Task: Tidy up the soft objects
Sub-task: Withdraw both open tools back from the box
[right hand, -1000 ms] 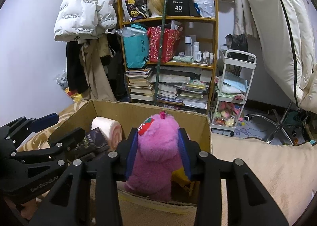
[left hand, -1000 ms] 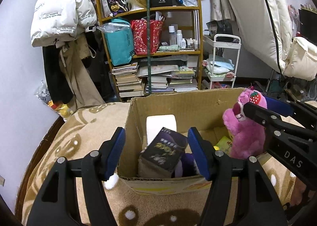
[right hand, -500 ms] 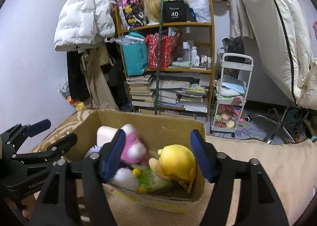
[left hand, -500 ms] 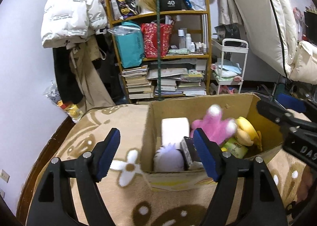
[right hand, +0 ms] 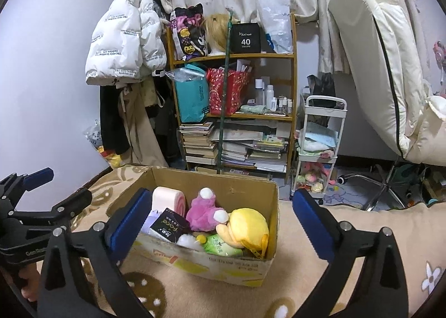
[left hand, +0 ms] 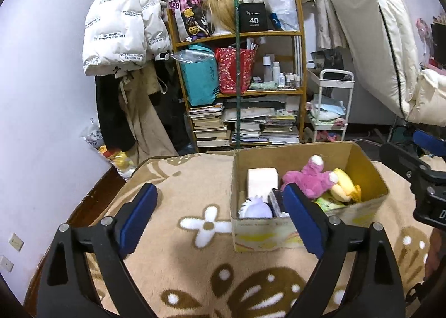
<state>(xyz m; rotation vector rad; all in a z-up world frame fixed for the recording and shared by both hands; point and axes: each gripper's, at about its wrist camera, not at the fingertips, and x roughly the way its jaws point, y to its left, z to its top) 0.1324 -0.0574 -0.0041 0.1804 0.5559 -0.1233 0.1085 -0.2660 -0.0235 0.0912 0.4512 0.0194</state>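
A cardboard box (left hand: 264, 231) (right hand: 242, 267) stands on a tan patterned blanket. Inside lie a pink plush (left hand: 309, 178) (right hand: 203, 212), a yellow plush (left hand: 345, 187) (right hand: 245, 223), a pale pink roll (left hand: 262, 181) (right hand: 167, 198), a lilac plush (left hand: 255, 208), a black packet (right hand: 167, 224) and a green pack (right hand: 223, 245). My left gripper (left hand: 220, 217) is open and empty, in front of the box and to its left. My right gripper (right hand: 220, 223) is open and empty, in front of the box. Each gripper shows at the edge of the other's view, the right (left hand: 412, 167) and the left (right hand: 36, 195).
A wooden bookshelf (left hand: 242, 89) with bags, bottles and stacked books stands behind the box. A white puffer jacket (left hand: 122, 28) and coats hang at the left. A white trolley (right hand: 320, 136) and a leaning mattress (right hand: 384, 53) are at the right.
My right gripper opened and let the pink plush drop into the box. Both grippers pulled back from the box, the left one shifting leftward.
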